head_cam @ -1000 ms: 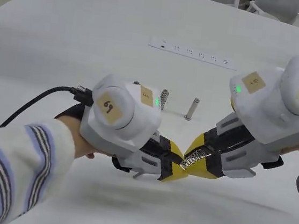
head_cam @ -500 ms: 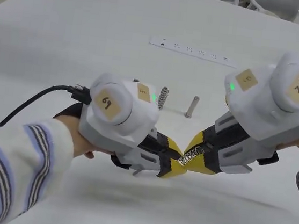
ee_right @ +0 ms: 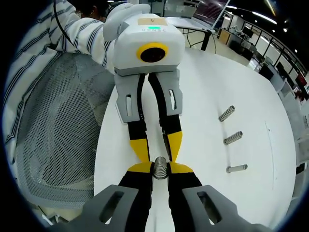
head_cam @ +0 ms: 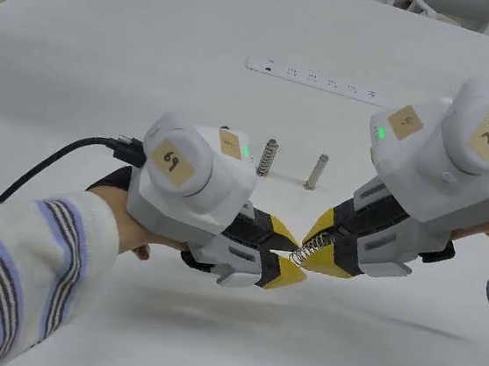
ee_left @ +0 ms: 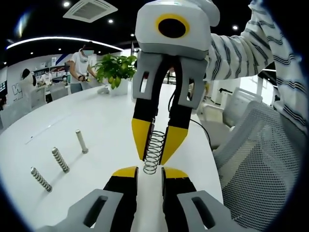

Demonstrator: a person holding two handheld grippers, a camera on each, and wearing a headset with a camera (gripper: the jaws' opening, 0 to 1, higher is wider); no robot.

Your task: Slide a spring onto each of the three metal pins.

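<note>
One spring (ee_left: 153,147) is lying clamped between the jaws of the right gripper (ee_right: 161,169), its long axis running forward along them; the left gripper (ee_left: 150,172) is holding its jaws narrowly apart at the free tip.

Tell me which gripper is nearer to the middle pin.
Left. The left gripper has its body just beside the middle pin; the right gripper, holding a spring, is farther off, past the bare pin.

Left hand-held gripper (ee_left: 149,170), right hand-held gripper (ee_right: 161,166): white bodies, yellow-black jaws. Spring (ee_left: 152,151) silver. Counter (head_cam: 156,32) white. Sleeve (head_cam: 32,265) white, blue-grey stripes.
</note>
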